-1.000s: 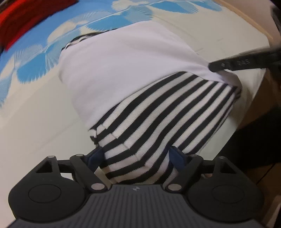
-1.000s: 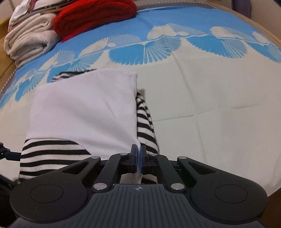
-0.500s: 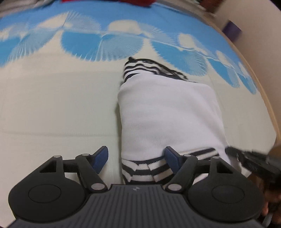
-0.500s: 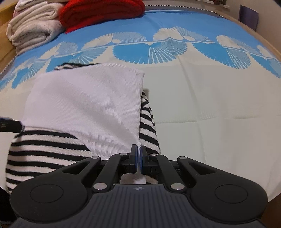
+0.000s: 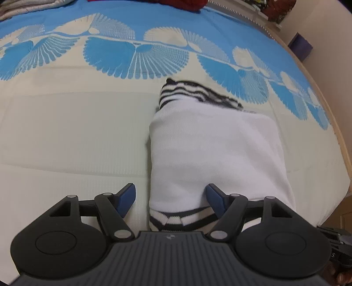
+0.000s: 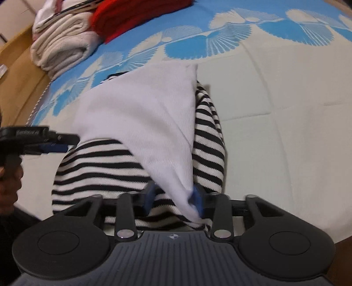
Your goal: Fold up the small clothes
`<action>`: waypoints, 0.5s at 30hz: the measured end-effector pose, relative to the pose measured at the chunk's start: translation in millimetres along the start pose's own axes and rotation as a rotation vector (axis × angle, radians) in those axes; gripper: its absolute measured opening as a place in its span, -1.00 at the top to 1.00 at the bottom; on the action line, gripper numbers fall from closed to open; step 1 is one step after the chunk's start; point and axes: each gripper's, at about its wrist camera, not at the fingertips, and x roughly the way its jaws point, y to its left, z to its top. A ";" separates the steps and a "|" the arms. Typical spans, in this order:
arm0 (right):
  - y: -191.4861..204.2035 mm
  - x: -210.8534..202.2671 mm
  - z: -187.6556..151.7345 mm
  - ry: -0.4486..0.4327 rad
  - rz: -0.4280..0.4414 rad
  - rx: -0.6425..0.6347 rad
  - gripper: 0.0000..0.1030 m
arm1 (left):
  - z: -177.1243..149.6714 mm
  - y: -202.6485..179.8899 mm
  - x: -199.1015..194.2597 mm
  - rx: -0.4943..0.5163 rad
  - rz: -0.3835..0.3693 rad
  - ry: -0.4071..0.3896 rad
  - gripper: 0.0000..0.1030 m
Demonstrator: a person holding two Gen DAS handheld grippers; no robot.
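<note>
A small garment, white with black-and-white striped parts, lies folded on the bed sheet; it shows in the left wrist view (image 5: 215,149) and in the right wrist view (image 6: 140,123). My left gripper (image 5: 171,198) is open, its blue pads on either side of the garment's near left corner, holding nothing. It also shows from the side in the right wrist view (image 6: 50,144). My right gripper (image 6: 175,197) is open, with the white corner and striped hem lying between its blue pads.
The bed sheet (image 5: 66,132) is cream with a blue fan pattern (image 5: 136,55). Folded cream towels (image 6: 59,46) and a red knit (image 6: 136,15) are stacked at the far left corner. The bed's wooden edge (image 5: 338,132) runs along the right.
My right gripper was shut on the garment's corner and has now opened. My left gripper has stayed open and swung round to face the garment's near left corner.
</note>
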 end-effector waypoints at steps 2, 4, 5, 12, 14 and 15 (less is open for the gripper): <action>-1.2 -12.5 -1.2 -0.037 0.012 -0.013 0.92 | 1.4 -0.6 -3.4 -0.010 -0.027 -0.007 -0.48; -6.6 -24.3 -0.9 -0.064 0.019 -0.006 0.93 | 1.3 0.4 -4.0 -0.035 -0.067 0.004 -0.48; -11.1 -29.2 -0.6 -0.065 0.016 0.013 0.93 | 0.8 1.0 -2.7 -0.041 -0.080 0.015 -0.48; -15.3 -0.5 -7.0 0.090 -0.106 0.001 0.96 | -2.0 -0.2 14.4 -0.012 -0.031 0.092 -0.59; -11.5 2.0 -4.9 0.094 -0.113 -0.012 0.95 | -0.1 7.4 12.2 -0.059 -0.062 0.073 -0.59; -9.1 -1.3 -1.5 0.066 -0.113 -0.010 0.94 | 0.3 13.7 12.1 -0.092 -0.089 0.062 -0.59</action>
